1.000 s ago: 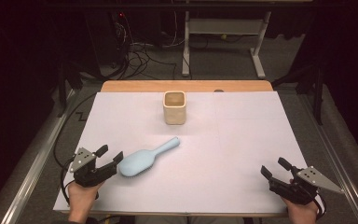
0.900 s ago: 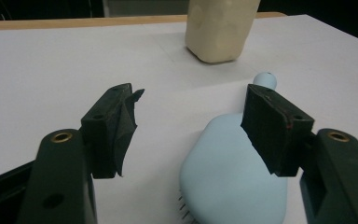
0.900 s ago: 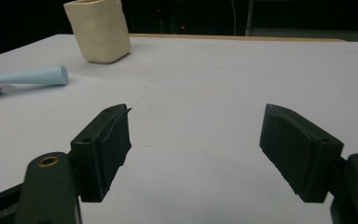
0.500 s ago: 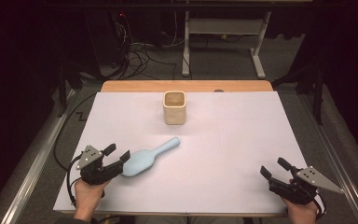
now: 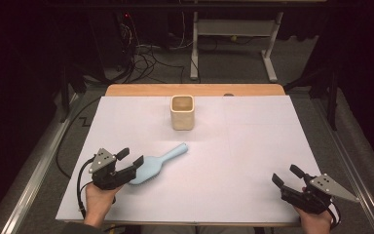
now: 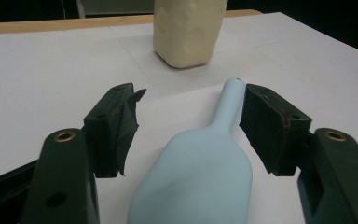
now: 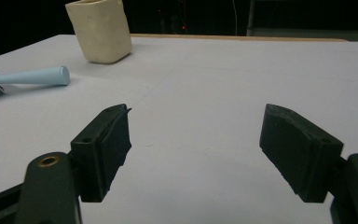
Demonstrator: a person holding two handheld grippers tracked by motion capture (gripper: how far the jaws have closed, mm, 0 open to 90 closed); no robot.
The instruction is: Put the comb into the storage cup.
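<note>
Left gripper (image 5: pixel 130 162) slid onto the brush (image 5: pixel 157 162); jaws apart, seemingly unclamped.

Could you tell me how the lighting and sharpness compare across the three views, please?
High view: the white table cover is evenly lit, the room behind dark. Left gripper view: the pale blue plastic brush between the open left gripper is soft-edged, and the cream square cup slightly blurred. Right gripper view: the black right gripper is dim, and the paper bright without glare.

brush (image 5: pixel 152 165): I see smooth, matt blue plastic
cup (image 5: pixel 182 112): looks like bumpy, dull cream clay
counter (image 5: pixel 253 146): white matt paper on wood
jaws: black, rough pads
</note>
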